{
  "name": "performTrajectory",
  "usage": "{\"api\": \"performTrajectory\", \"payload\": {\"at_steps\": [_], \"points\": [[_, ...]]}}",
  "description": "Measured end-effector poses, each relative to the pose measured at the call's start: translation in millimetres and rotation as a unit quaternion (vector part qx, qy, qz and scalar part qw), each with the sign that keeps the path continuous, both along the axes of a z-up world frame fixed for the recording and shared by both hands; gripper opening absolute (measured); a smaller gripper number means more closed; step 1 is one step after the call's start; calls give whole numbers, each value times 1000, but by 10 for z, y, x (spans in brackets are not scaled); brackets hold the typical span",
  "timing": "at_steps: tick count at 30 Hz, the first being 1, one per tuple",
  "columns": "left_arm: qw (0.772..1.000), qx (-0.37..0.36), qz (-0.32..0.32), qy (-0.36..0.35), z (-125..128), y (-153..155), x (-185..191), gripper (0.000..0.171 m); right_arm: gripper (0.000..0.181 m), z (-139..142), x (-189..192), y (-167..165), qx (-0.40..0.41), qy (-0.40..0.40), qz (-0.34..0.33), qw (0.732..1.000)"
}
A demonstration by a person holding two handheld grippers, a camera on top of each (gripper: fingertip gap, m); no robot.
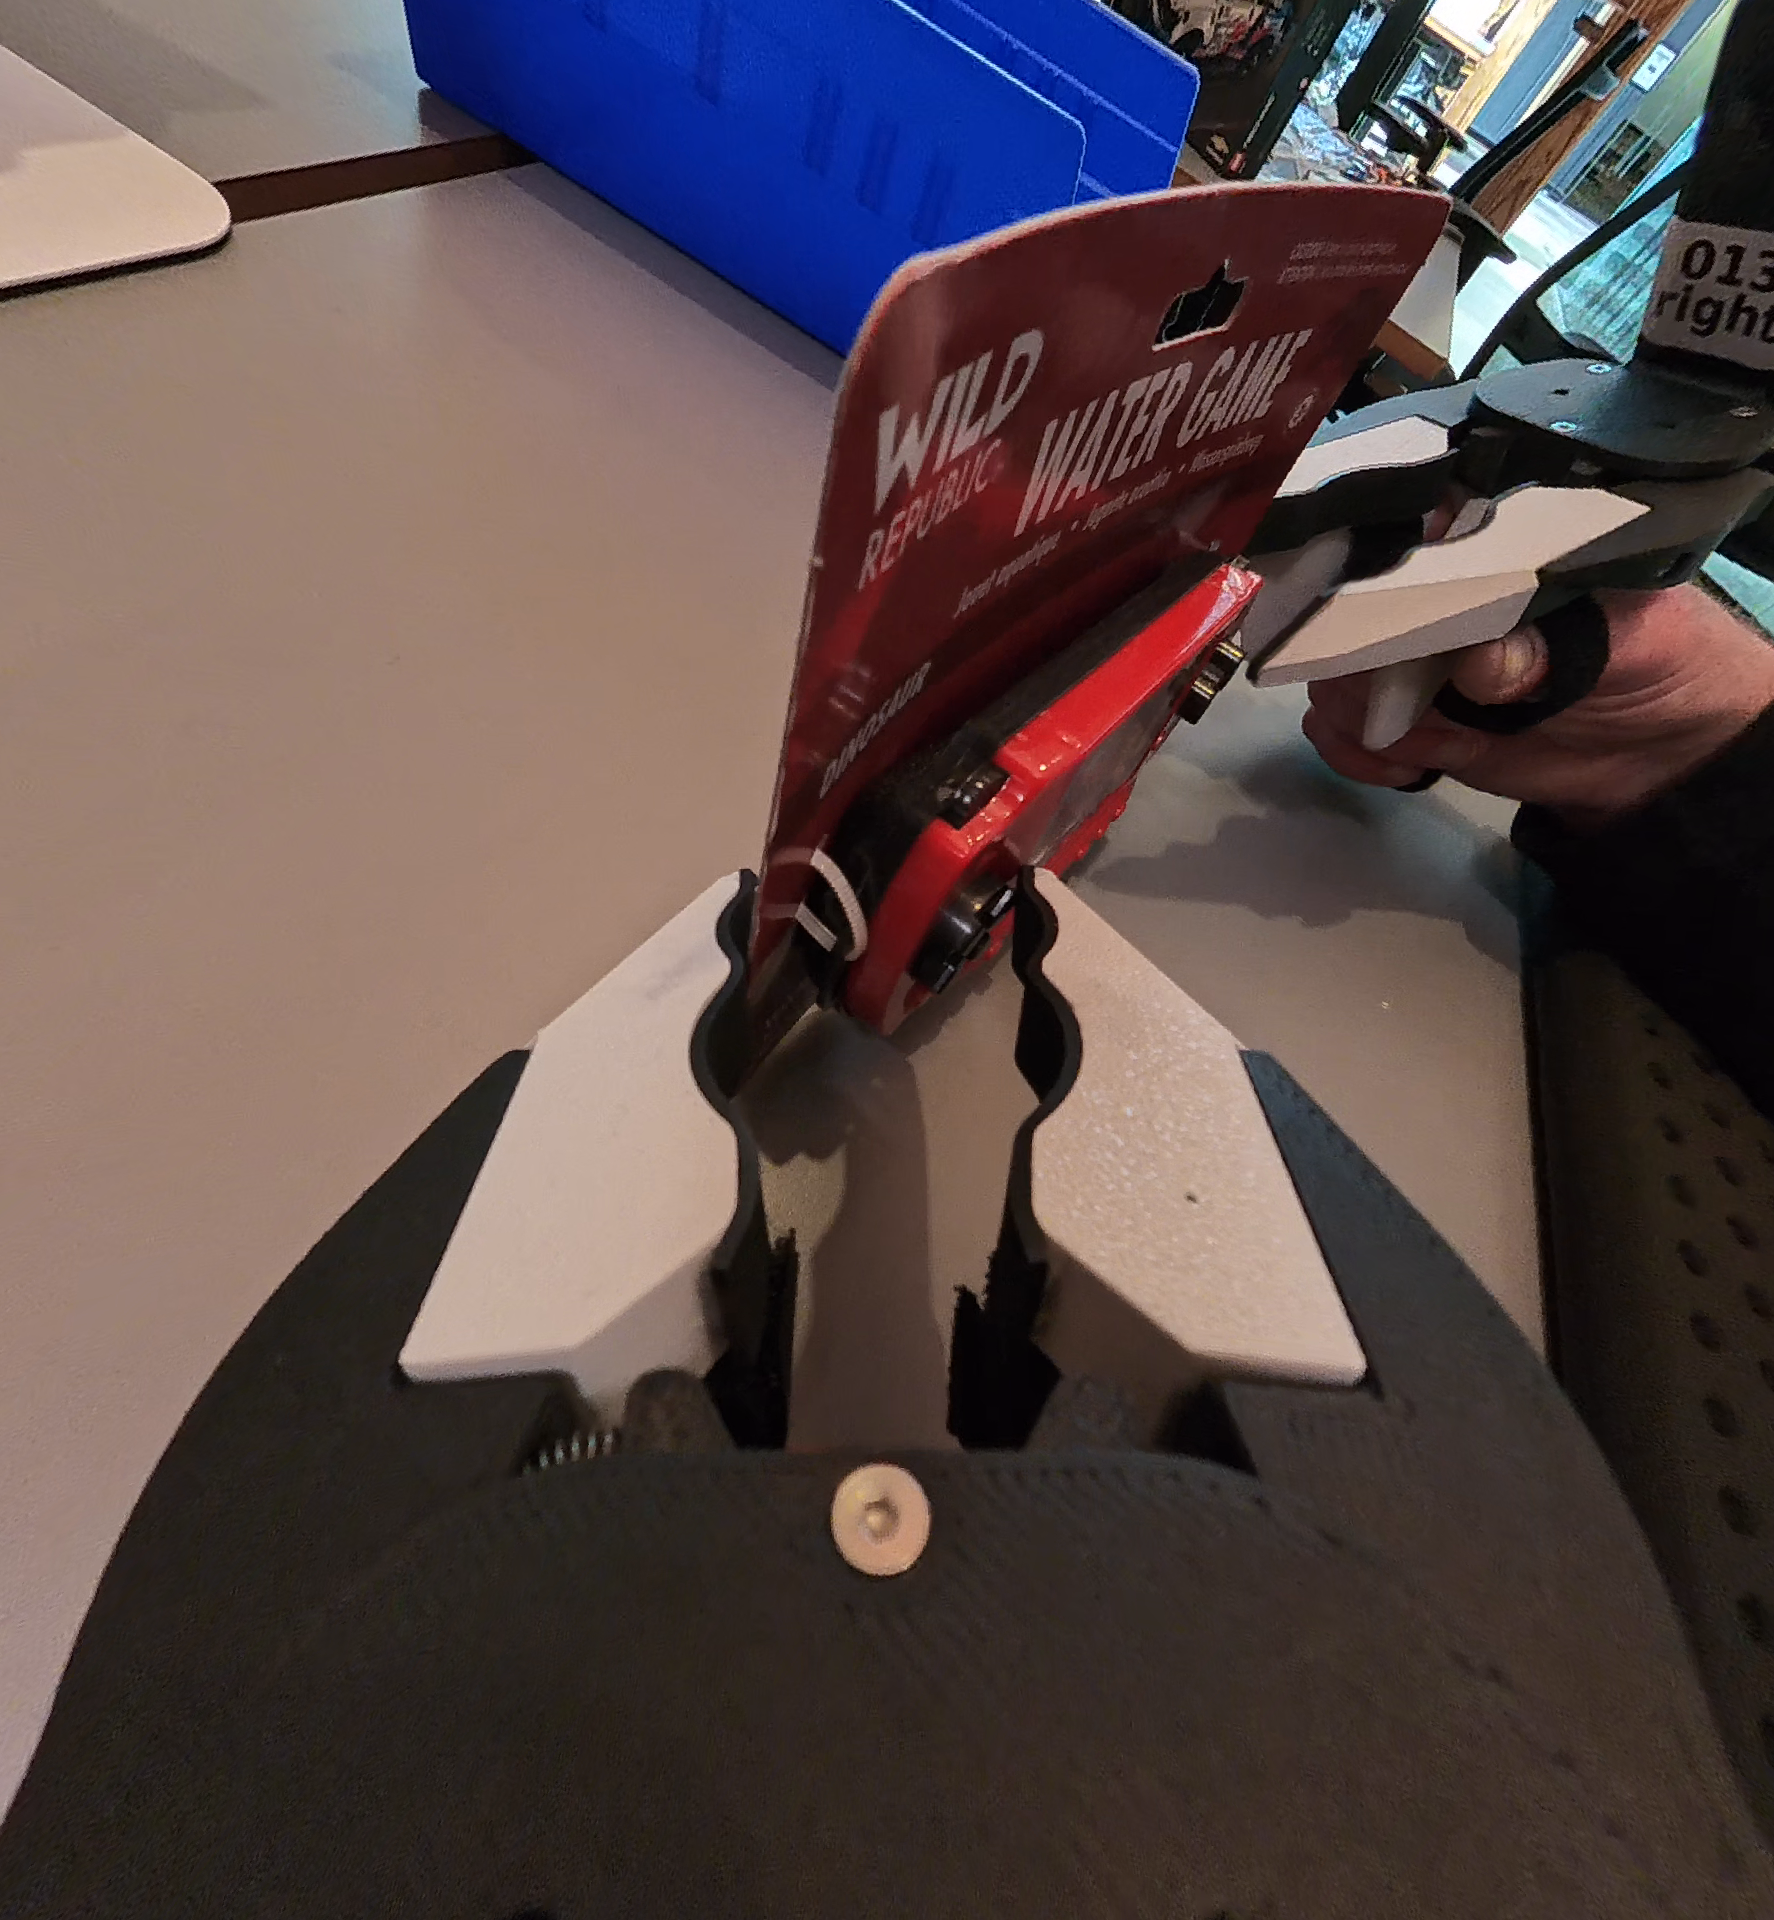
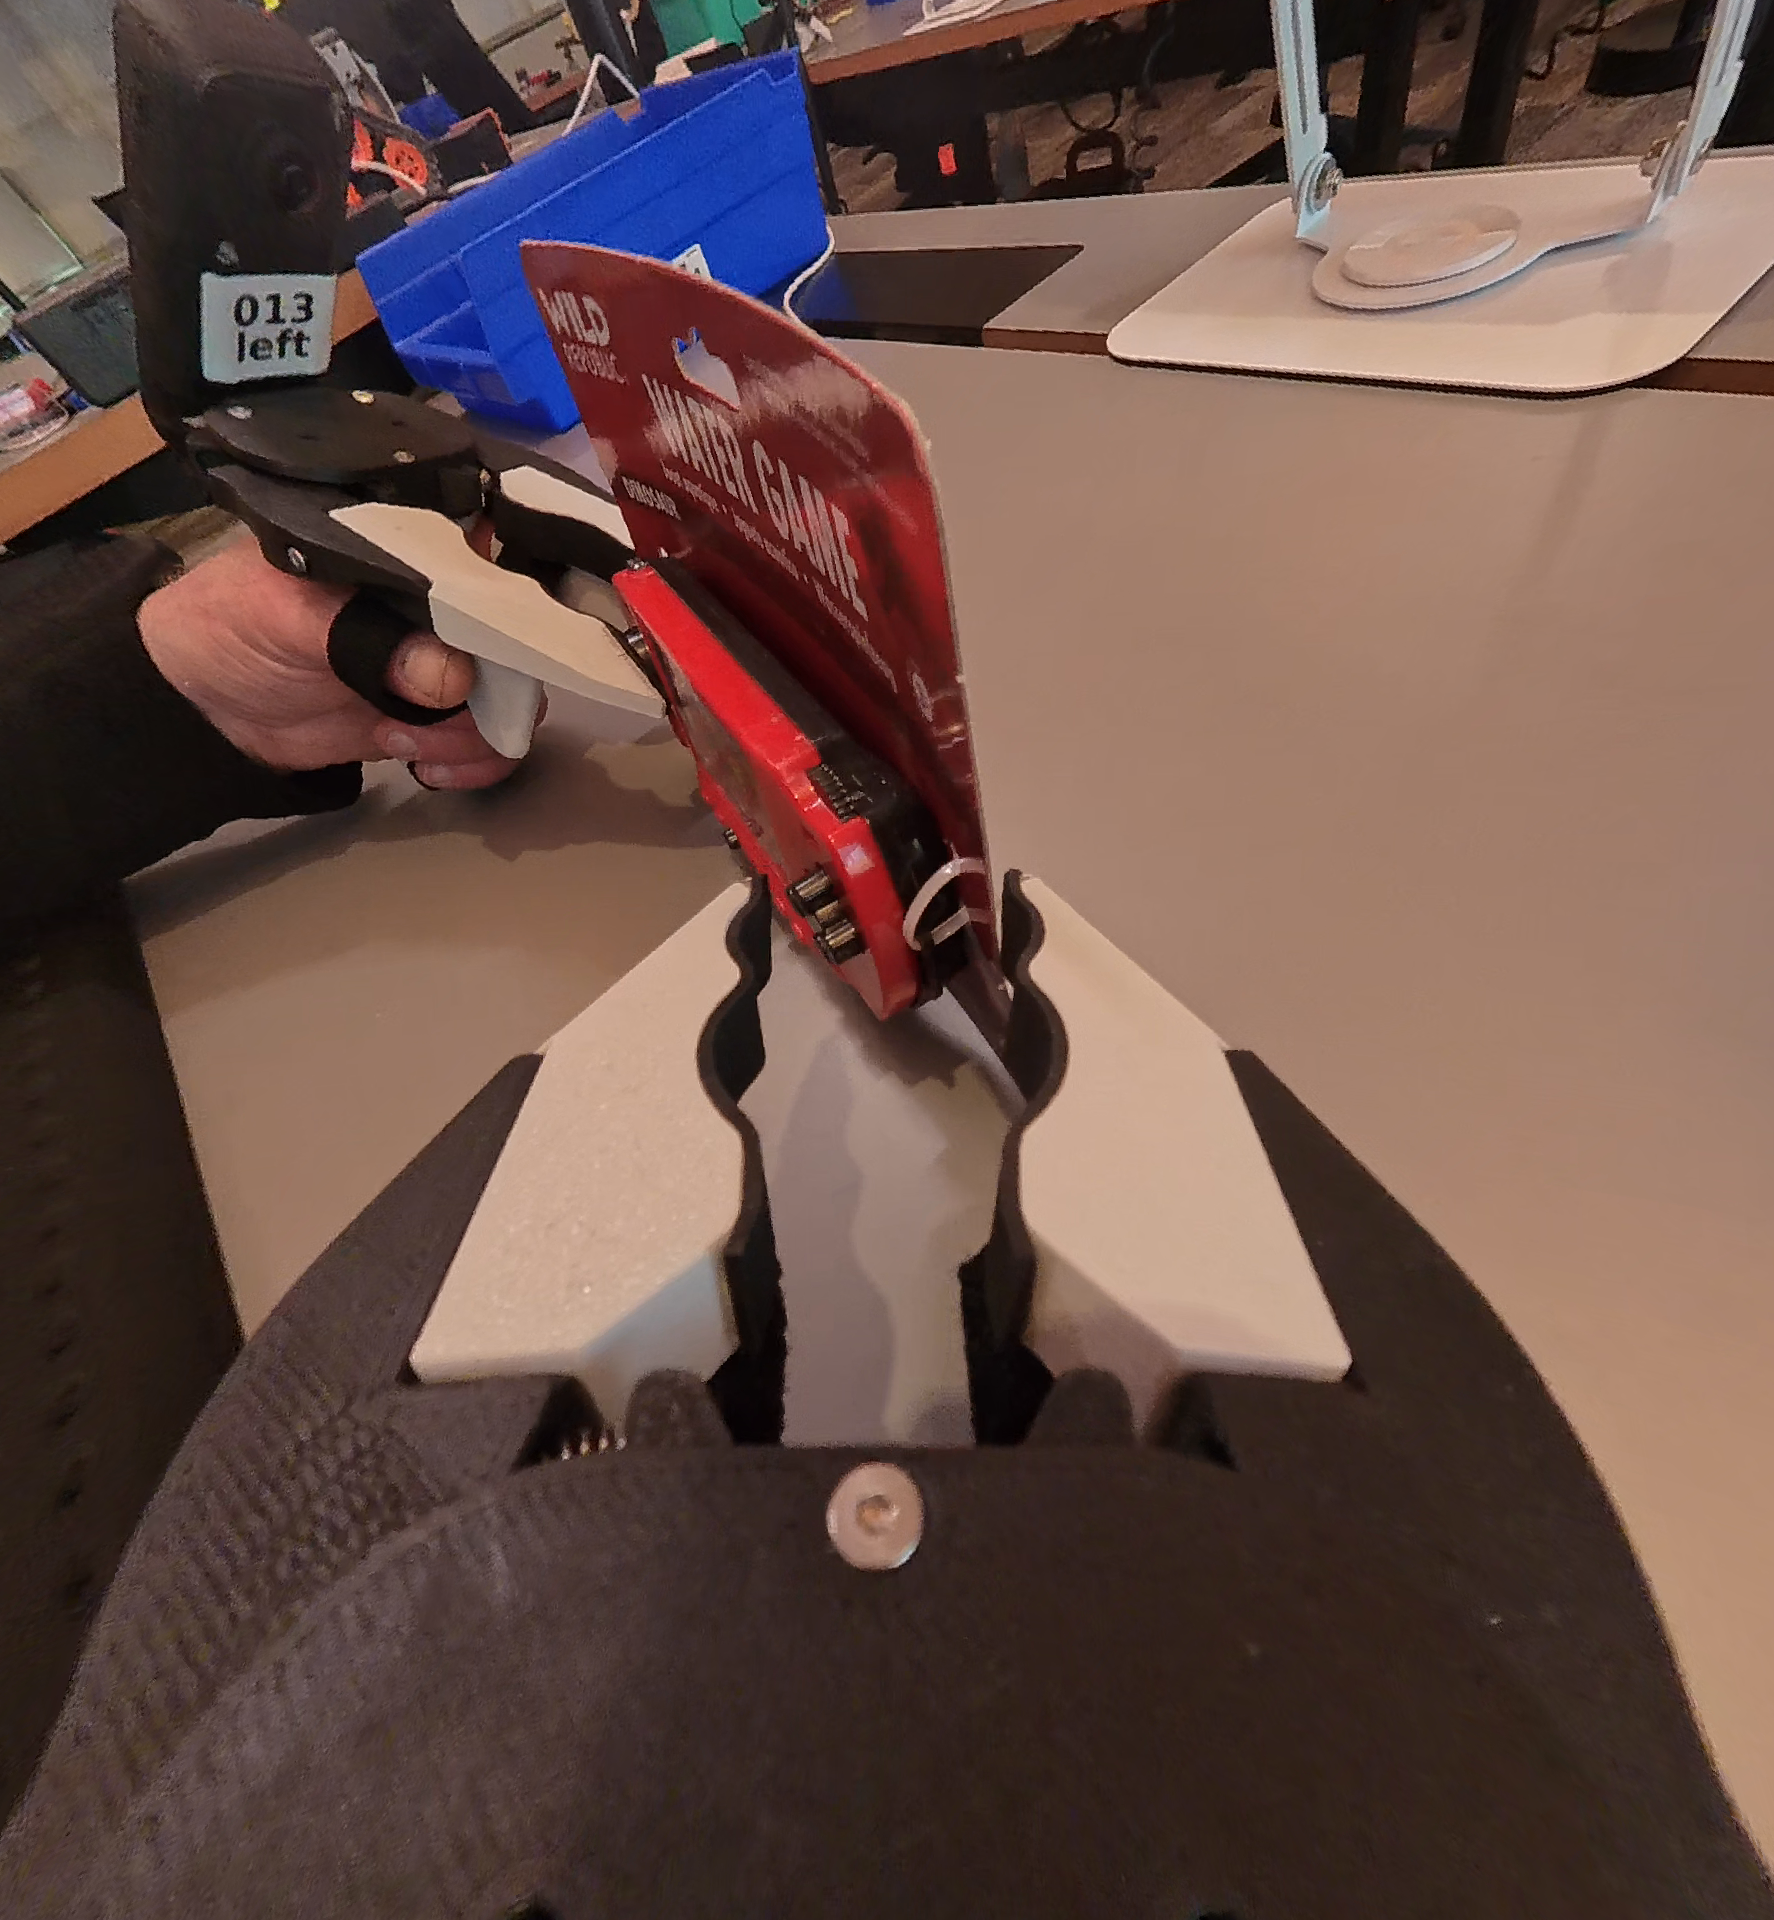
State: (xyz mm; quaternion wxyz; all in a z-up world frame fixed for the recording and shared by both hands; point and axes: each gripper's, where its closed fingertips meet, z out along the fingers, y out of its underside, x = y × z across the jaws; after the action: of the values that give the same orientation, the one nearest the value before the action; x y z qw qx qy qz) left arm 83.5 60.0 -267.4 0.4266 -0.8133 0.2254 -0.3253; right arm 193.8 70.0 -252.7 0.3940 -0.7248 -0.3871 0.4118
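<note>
**Both grippers at the ends of a carded toy**

Here, you have a red packaged toy (image 1: 1059, 717) standing on edge on the grey tabletop (image 1: 343, 623), leaning a little, with one gripper at each end. It is a red handheld game strapped by a white zip tie (image 1: 829, 912) to a dark red backing card (image 2: 810, 499) with a hanger hole near its top.

Your left gripper (image 1: 883, 935) has its fingers partly apart around the near end of the package: the card's edge sits against the left finger, while the right finger is just beside the game's buttoned side. Whether it actually presses is hard to tell from this angle.

Your right gripper (image 2: 883, 935) mirrors that at the other end, fingers partly apart, the card's edge resting in the right finger's groove and the left finger close to the game body.

Each view shows the other gripper across the package, held in a hand (image 2: 343, 686) with a dark sleeve.

Blue bins (image 2: 634, 229) stand on the far side of the tabletop, and a white stand base (image 2: 1485, 281) lies farther right.
</note>
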Motion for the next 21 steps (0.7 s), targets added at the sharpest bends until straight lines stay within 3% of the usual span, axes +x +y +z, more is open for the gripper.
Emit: {"api": "performTrajectory", "payload": {"at_steps": [13, 21], "points": [[1000, -11, 2, -9, 2, 27, 0, 46, 31, -57, 12, 45, 23, -24, -2, 999], [1000, -11, 0, -9, 5, 20, 16, 47, 42, -72, -1, 35, 15, -21, -2, 1000]]}}
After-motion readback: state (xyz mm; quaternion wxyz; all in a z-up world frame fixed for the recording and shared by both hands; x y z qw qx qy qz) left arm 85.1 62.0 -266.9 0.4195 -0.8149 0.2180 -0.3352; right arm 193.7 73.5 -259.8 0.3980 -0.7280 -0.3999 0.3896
